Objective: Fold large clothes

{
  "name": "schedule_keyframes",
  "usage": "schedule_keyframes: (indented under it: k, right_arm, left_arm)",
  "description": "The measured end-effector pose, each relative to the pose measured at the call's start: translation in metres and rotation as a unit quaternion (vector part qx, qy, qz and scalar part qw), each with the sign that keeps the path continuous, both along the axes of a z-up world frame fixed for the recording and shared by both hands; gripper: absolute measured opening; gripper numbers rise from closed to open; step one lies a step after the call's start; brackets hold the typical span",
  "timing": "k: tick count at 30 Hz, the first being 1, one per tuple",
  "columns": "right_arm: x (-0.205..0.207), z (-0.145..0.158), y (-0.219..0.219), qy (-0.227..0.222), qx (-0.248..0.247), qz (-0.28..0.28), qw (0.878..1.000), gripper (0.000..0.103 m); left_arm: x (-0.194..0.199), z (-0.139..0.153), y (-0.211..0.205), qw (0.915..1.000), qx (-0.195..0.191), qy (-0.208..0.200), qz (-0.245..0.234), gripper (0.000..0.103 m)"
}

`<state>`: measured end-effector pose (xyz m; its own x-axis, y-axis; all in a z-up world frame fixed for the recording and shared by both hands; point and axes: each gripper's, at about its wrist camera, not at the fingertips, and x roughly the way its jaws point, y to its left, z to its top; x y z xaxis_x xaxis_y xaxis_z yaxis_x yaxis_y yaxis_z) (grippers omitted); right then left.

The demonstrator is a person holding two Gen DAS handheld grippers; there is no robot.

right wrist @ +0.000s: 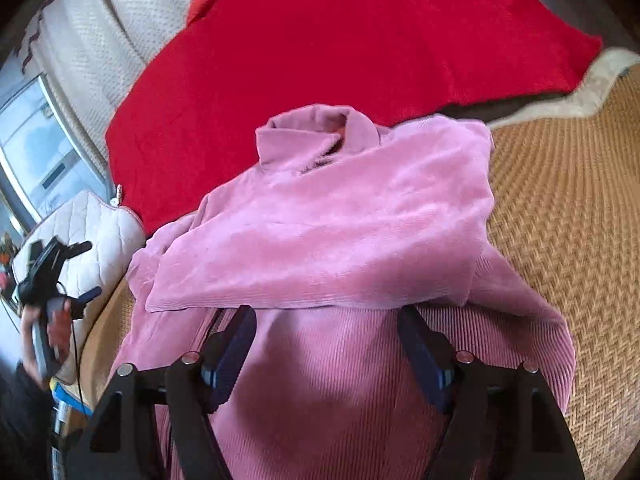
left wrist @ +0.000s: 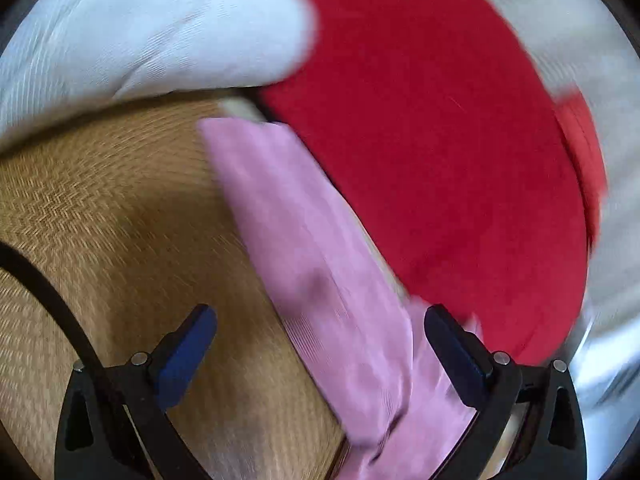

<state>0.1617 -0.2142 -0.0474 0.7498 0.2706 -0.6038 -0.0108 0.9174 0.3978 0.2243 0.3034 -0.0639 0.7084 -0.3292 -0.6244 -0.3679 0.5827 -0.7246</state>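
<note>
A pink corduroy garment (right wrist: 340, 220) lies on a woven mat (right wrist: 568, 220), its upper part folded down over the lower, with the collar (right wrist: 316, 132) at the far end. My right gripper (right wrist: 326, 312) hovers over the lower part, open, its jaws wide and nothing pinched; the folded edge lies just past the fingertips. In the blurred left wrist view a strip of the pink garment (left wrist: 288, 220) runs beneath my left gripper (left wrist: 320, 314), close to the right finger. That gripper is open. The right wrist view shows the left gripper (right wrist: 56, 276) off to the left of the garment, held in a hand (right wrist: 32, 344).
A red blanket (right wrist: 320, 40) spreads behind the garment; the left wrist view shows the same red blanket (left wrist: 440, 140) beside white bedding (left wrist: 140, 32). A white quilted pillow (right wrist: 92, 232) sits at the left mat edge near a window (right wrist: 40, 152). A black cable (left wrist: 48, 288) crosses the mat (left wrist: 100, 200).
</note>
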Motion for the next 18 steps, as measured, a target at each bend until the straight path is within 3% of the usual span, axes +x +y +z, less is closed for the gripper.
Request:
schedule_keyframes:
  k: [3, 9, 10, 11, 14, 18]
  right_arm:
    - [0.004, -0.007, -0.003, -0.006, 0.013, -0.001, 1.0, 0.077]
    - [0.01, -0.009, 0.003, -0.009, 0.012, 0.004, 1.0, 0.08]
    - [0.012, -0.01, 0.003, -0.01, 0.014, 0.004, 1.0, 0.08]
    - [0.012, -0.01, 0.003, -0.011, 0.015, 0.004, 1.0, 0.081]
    - [0.012, -0.01, 0.002, -0.012, 0.019, 0.005, 1.0, 0.081]
    - [0.012, -0.01, 0.002, -0.013, 0.02, 0.005, 1.0, 0.081]
  left_arm:
    - [0.027, -0.01, 0.029, 0.9997, -0.006, 0.012, 0.02, 0.102]
    - [0.063, -0.023, 0.039, 0.9996, -0.011, 0.02, 0.02, 0.101]
    - [0.066, -0.027, 0.043, 0.9991, -0.014, 0.028, 0.029, 0.096]
    - [0.07, -0.033, 0.047, 0.9986, -0.02, 0.037, 0.034, 0.083]
    - [0.077, -0.04, 0.048, 0.9987, -0.025, 0.04, 0.019, 0.059]
    - [0.087, -0.042, 0.044, 0.9988, -0.021, 0.042, 0.014, 0.056]
